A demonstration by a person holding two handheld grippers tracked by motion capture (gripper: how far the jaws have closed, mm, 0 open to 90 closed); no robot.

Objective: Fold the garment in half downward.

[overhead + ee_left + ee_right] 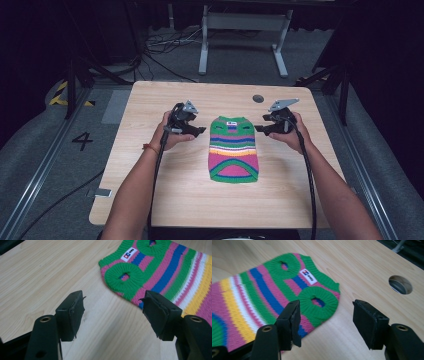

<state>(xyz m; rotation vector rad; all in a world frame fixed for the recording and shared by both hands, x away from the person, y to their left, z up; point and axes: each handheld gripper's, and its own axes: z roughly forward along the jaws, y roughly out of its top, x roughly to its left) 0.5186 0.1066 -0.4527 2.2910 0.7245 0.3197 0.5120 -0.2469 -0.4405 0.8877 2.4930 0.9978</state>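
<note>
Knit sweater [233, 149] striped green, pink, blue, white, yellow; pale woodgrain table [150, 165]

wooden table [150, 200], table's cable hole [258, 98]

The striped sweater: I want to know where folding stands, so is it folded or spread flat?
Spread flat: the sweater lies full length on the table, both armholes and neck label showing, no part doubled over.
</note>
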